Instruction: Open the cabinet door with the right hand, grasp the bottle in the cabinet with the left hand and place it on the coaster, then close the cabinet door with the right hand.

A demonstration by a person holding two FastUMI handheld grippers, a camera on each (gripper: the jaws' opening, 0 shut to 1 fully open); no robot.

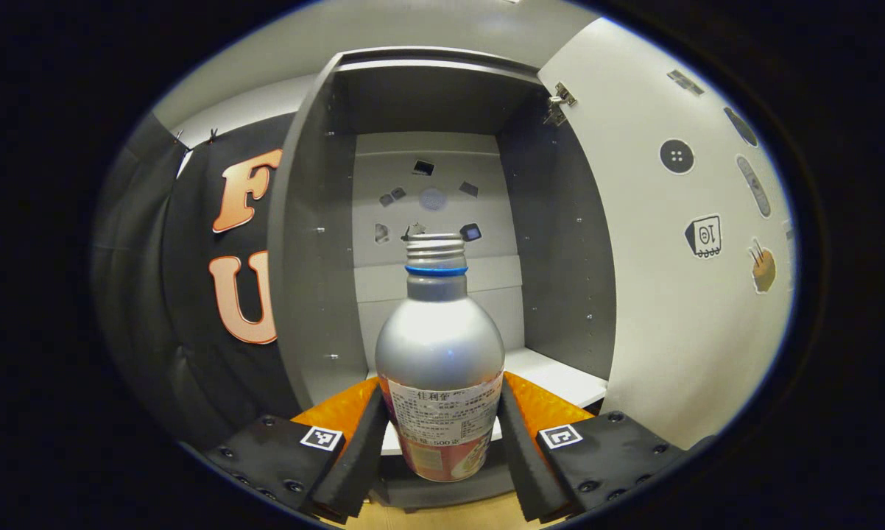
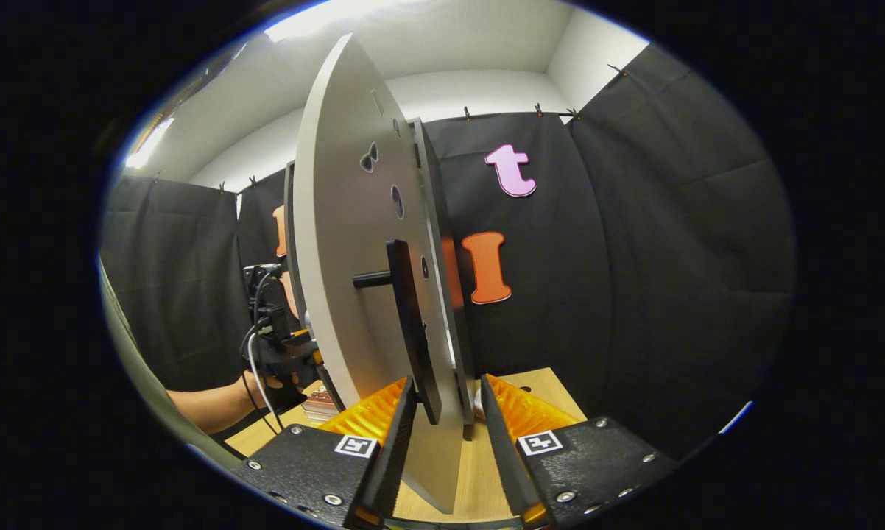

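A silver aluminium bottle (image 1: 439,346) with a blue neck ring and a printed label stands upright between the fingers of my left gripper (image 1: 440,434). Both fingers press on its label, at the front of the open grey cabinet (image 1: 317,294). The cabinet's white shelf (image 1: 553,372) lies just behind the bottle. In the right gripper view, my right gripper (image 2: 446,434) straddles the lower edge of the white cabinet door (image 2: 339,294), closed on the panel and its black bar handle (image 2: 411,331). The door stands swung wide open.
The inside of the open door (image 1: 678,294), dotted with stickers, flanks the bottle on the right. The right gripper view shows a person's hand (image 2: 214,405) holding the left gripper (image 2: 280,353) beyond the door, over a wooden table (image 2: 479,471). A small flat reddish object (image 2: 323,405) lies there.
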